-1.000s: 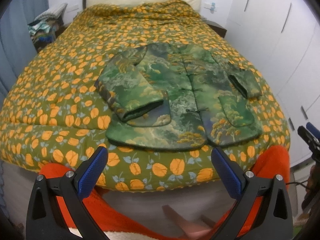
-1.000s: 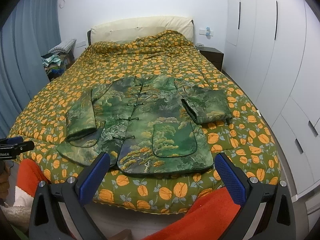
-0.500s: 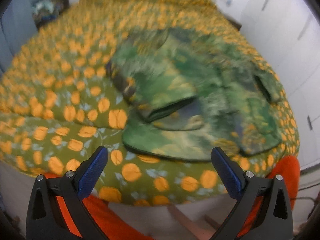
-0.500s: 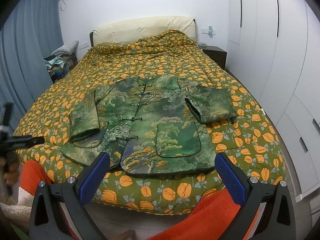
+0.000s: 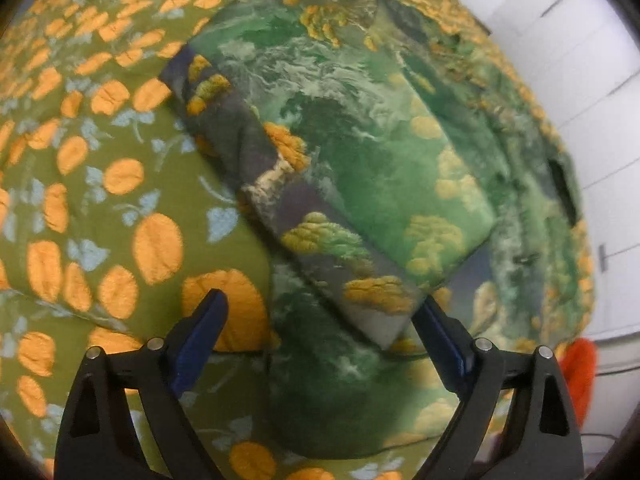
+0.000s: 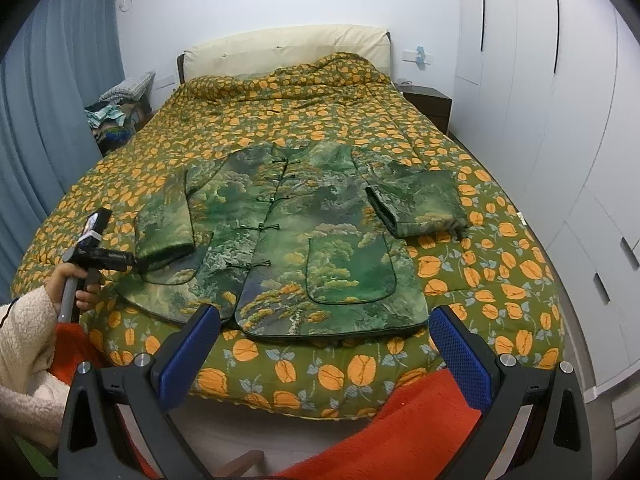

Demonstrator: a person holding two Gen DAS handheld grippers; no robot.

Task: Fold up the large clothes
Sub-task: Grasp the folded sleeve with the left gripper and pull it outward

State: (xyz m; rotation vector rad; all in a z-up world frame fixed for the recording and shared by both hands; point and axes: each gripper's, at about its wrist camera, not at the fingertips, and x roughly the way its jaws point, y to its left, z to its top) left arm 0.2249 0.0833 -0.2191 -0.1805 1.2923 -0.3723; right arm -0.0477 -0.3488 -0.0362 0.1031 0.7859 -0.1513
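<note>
Left gripper (image 5: 320, 328) dropped onto jacket (image 6: 304, 240) cuff (image 5: 376, 312) near bed (image 6: 520, 272) front-left corner; jaws wide, just narrowing, cuff between, ungripped. Sleeve fold next. Right gripper (image 6: 326, 340) wide, empty.

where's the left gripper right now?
In the right wrist view the left gripper is at the left edge, at the cuff of the jacket's folded sleeve near the foot of the bed. Its jaws are open, straddling that cuff without pressing it.

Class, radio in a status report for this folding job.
Left gripper open, jaws just narrowing, astride sleeve cuff. Right gripper open, empty. Jacket flat on quilt. Nothing in the way.
</note>
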